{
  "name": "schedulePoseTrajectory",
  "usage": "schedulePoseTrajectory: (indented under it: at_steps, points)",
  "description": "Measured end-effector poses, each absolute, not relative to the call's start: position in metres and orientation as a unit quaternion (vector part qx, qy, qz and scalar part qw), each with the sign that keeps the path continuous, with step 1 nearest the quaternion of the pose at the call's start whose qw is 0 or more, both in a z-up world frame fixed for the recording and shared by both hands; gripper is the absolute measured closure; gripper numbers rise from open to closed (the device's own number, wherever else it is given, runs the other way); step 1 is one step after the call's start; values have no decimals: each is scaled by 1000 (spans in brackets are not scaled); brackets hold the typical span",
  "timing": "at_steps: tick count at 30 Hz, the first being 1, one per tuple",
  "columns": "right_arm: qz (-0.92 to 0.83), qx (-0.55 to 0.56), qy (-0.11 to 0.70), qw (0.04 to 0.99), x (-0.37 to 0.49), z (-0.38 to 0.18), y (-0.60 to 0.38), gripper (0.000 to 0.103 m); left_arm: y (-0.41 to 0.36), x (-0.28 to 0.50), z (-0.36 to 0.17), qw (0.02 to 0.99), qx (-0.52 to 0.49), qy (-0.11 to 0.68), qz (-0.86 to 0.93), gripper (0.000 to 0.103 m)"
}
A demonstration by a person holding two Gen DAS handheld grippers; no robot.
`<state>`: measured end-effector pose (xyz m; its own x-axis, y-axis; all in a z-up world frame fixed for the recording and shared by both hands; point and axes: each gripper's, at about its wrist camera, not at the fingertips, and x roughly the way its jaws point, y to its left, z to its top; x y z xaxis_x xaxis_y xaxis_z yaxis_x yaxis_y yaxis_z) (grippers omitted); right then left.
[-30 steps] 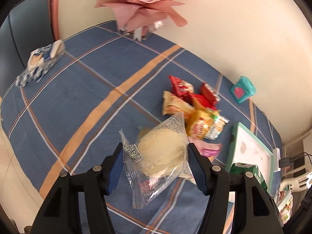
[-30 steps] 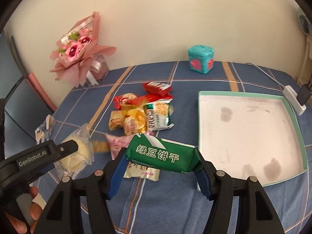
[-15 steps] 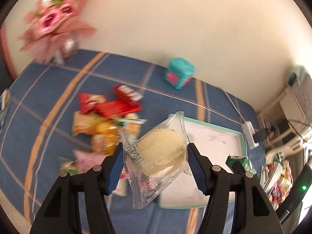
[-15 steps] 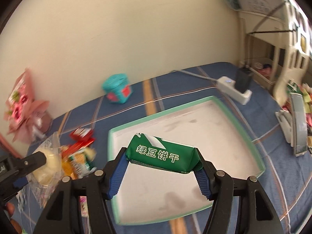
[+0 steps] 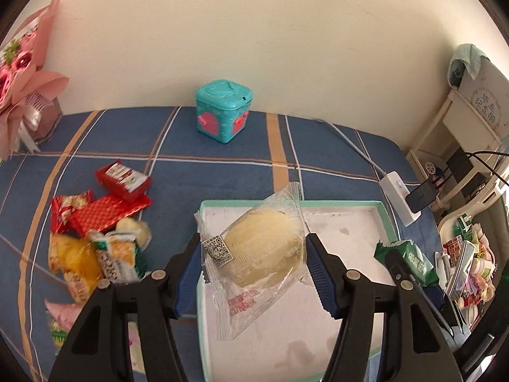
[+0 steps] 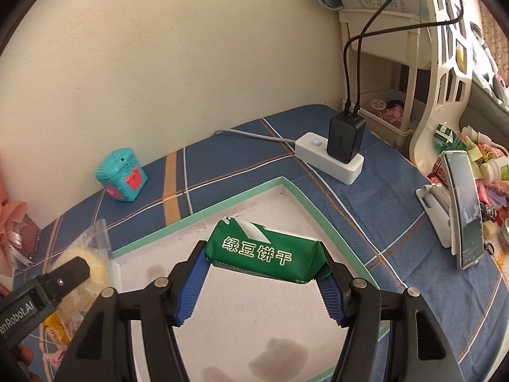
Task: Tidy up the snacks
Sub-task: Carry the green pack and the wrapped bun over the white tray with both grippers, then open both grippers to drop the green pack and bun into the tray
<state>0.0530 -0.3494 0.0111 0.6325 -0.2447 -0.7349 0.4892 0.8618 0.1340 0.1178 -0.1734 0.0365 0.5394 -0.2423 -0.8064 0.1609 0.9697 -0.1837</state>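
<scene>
The left gripper (image 5: 253, 262) has its jaws closed on a soft, crushable bun packet (image 5: 261, 248); the right gripper (image 6: 264, 273) pinches a light green biscuit pack (image 6: 264, 251) endwise. Both hang over the tray (image 6: 203, 215); loose snacks (image 5: 95, 229) lie beyond its left rim.

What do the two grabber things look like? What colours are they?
Both look alike. The left gripper and the right gripper have black plastic arms that fork into a V, with round silver bolts at the joints. Their fingers wear ribbed blue pads. The left one's side carries white lettering ending "Robot.AI". No cables or sleeves show.
</scene>
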Motion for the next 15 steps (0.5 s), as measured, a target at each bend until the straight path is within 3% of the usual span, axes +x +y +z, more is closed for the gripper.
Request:
schedulePoseTrajectory:
  at_steps: [15]
  points:
    - [-206,140,411,877,75,-27,-355,36,-188,144,-11,860,-30,492,-131,38]
